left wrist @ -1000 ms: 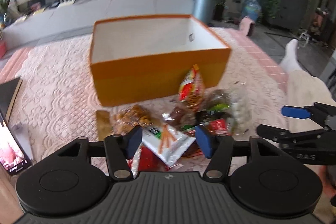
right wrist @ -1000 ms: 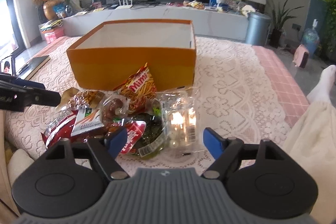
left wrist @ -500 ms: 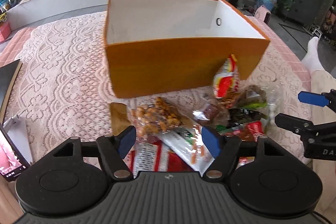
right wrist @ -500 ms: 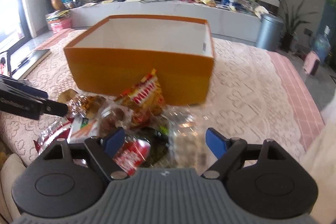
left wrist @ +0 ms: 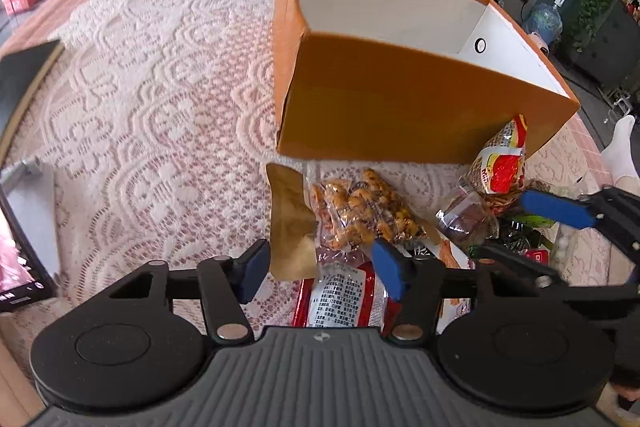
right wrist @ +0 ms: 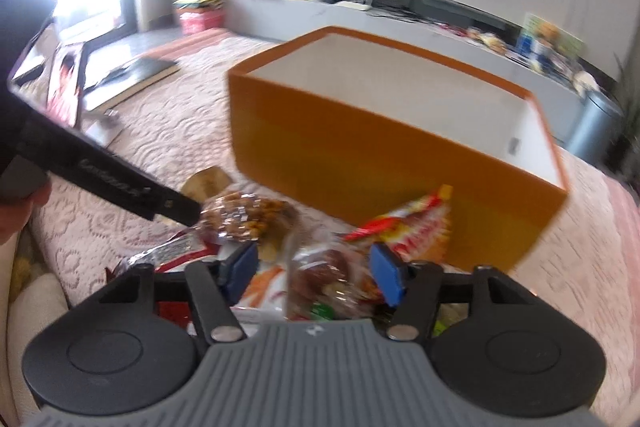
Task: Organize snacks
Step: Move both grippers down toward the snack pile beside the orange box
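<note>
Both grippers had been brought in low over the snack pile [left wrist: 384, 227], beside the empty orange box [left wrist: 400, 115]. The left gripper [left wrist: 320, 267] and right gripper [right wrist: 312, 271] were held open; nothing was gripped yet.

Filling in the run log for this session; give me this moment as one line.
left gripper: open, over nut bag | right gripper: open, over brown snack pack | orange box: no snacks visible inside | stage: pre-grasp
</note>
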`<act>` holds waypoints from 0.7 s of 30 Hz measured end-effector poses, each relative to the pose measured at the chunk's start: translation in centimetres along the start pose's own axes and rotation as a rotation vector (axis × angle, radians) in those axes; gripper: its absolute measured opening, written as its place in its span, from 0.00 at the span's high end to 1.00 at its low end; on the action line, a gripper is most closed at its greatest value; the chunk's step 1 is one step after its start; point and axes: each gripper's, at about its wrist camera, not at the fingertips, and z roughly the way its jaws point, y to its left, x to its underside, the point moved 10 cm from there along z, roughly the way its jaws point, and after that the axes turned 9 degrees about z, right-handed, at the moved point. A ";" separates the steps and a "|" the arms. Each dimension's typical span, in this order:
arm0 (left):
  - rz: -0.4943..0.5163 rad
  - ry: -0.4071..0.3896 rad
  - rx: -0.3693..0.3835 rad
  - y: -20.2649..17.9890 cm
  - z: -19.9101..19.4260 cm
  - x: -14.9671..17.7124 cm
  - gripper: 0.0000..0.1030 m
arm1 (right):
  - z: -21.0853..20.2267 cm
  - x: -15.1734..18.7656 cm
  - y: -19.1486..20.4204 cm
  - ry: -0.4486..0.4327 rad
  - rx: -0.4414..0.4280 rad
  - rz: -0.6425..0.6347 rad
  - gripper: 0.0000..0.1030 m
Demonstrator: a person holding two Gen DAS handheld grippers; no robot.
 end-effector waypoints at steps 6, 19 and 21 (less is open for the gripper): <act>-0.014 0.005 0.039 0.0 0.9 0.5 0.41 | 2.4 0.1 2.7 0.006 -0.043 -0.137 0.51; -0.081 -0.002 0.074 1.0 1.2 0.5 0.41 | 6.8 0.3 6.5 0.061 -0.114 -0.427 0.42; -0.084 -0.010 0.070 1.0 1.2 0.5 0.41 | 7.3 0.2 6.6 0.065 -0.118 -0.440 0.42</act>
